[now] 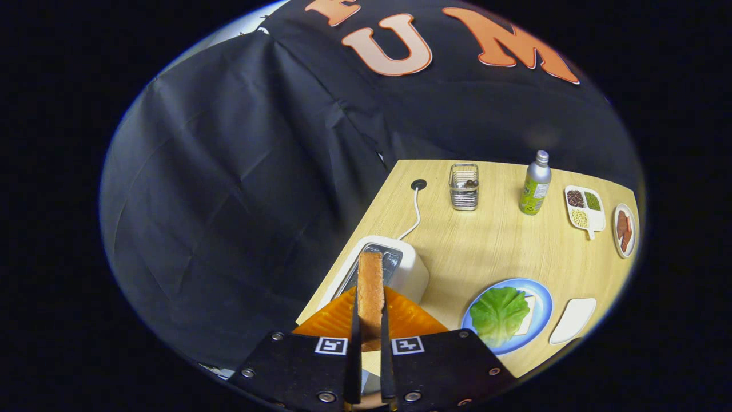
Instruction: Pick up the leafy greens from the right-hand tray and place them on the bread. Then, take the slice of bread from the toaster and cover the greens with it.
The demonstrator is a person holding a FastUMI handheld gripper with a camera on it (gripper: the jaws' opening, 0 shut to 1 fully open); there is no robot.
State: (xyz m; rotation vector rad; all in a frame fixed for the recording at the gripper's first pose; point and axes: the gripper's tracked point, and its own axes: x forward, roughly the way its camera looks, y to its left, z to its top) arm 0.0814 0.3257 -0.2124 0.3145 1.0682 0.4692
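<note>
My gripper (370, 297) is shut on a slice of toasted bread (370, 286), held edge-on and upright between the two fingers. The slice hangs above the white toaster (409, 269), whose slots lie just beyond the fingertips. To the right of the fingers a blue-rimmed plate (543, 303) carries a slice of bread (529, 317) with a green lettuce leaf (499, 315) lying on top of it. A small white tray (573, 320) sits right of the plate.
A wire basket (464, 187), a green-labelled bottle (535, 184), a divided dish of beans (584, 209) and a plate of brown pieces (624, 230) stand along the far side of the wooden table (486, 246). The toaster's cord (416, 214) runs to a hole.
</note>
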